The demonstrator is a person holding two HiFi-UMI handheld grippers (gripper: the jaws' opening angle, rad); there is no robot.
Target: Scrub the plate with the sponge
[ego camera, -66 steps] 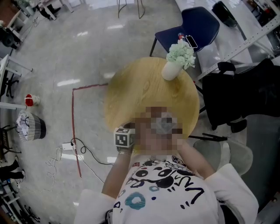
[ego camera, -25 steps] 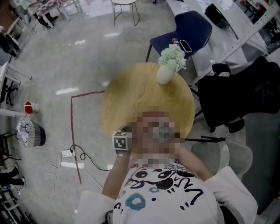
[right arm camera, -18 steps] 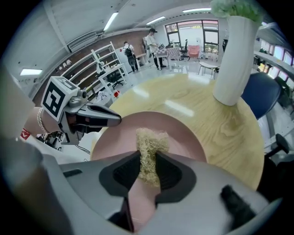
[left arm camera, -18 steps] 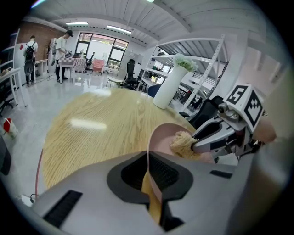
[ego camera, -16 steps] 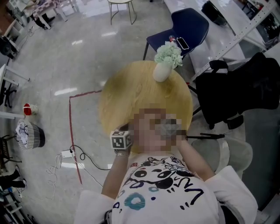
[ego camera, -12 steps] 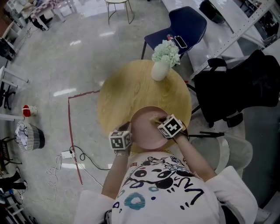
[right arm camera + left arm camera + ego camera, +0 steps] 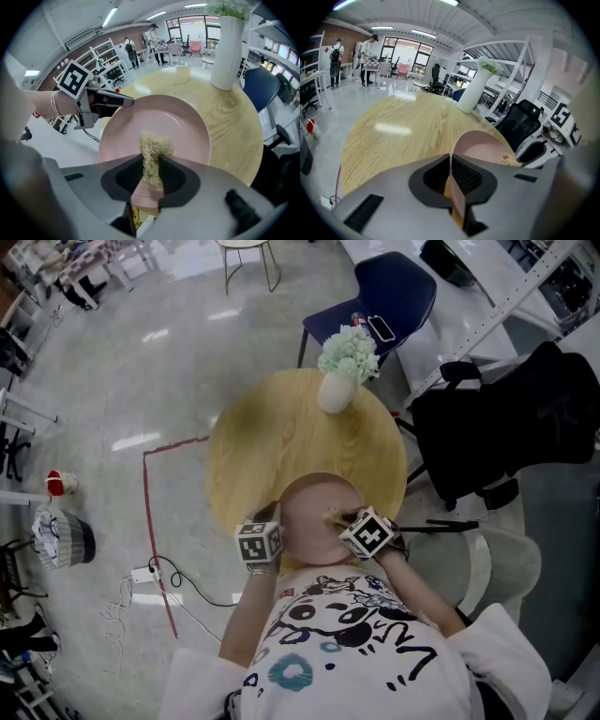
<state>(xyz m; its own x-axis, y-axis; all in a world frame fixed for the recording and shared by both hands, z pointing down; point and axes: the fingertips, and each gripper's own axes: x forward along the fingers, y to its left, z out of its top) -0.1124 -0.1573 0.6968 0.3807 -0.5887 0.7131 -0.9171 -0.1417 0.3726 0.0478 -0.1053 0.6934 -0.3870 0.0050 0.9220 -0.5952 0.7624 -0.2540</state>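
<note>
Our pink plate (image 7: 309, 521) has its rim clamped in the left tool (image 7: 452, 185) — right tool (image 7: 149, 180) pinches a scruffy tan sponge (image 7: 152, 147) on it; white vase (image 7: 336, 390) behind on the counter (image 7: 272, 442).

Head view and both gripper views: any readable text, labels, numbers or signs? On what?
No readable words or numbers in any view.
Left marker cube: black-and-white square code, no text.
Right marker cube: black-and-white square code, no text.
Shirt print: cartoon shapes, no legible words.
Yellow patch below the plate rim: a small drawing, too small to read.
</note>
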